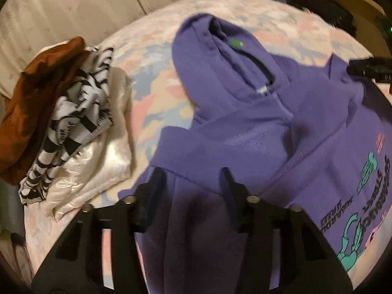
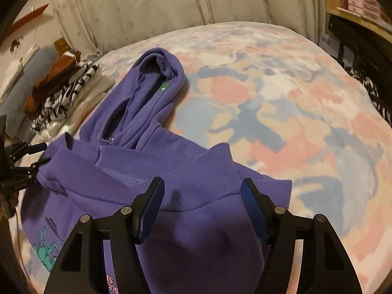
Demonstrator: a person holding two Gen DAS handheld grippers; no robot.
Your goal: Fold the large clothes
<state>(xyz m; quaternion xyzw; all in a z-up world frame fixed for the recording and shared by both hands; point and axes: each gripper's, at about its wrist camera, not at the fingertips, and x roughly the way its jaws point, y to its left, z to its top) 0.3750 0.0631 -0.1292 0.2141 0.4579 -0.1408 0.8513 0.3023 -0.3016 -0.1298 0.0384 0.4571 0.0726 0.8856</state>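
Pink boxes [image 2: 362,5] in right view only

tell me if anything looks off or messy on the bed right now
Nothing damaged or spilled. The purple hoodie lies only partly folded, its hood flopped askew toward the pile of folded clothes, which looks loosely stacked with the striped piece slumping down.

**Cloth, fleece and matt plastic**

The purple hoodie [image 2: 196,220] is matt knit cloth, ribbed at its hem band, fuzzy fleece inside the hood. The blanket [image 2: 281,103] looks plush and soft. Near its left edge, a cream garment [image 1: 107,166] shines satiny. The right gripper [image 2: 202,193] is matt black plastic with ridged blue pads.
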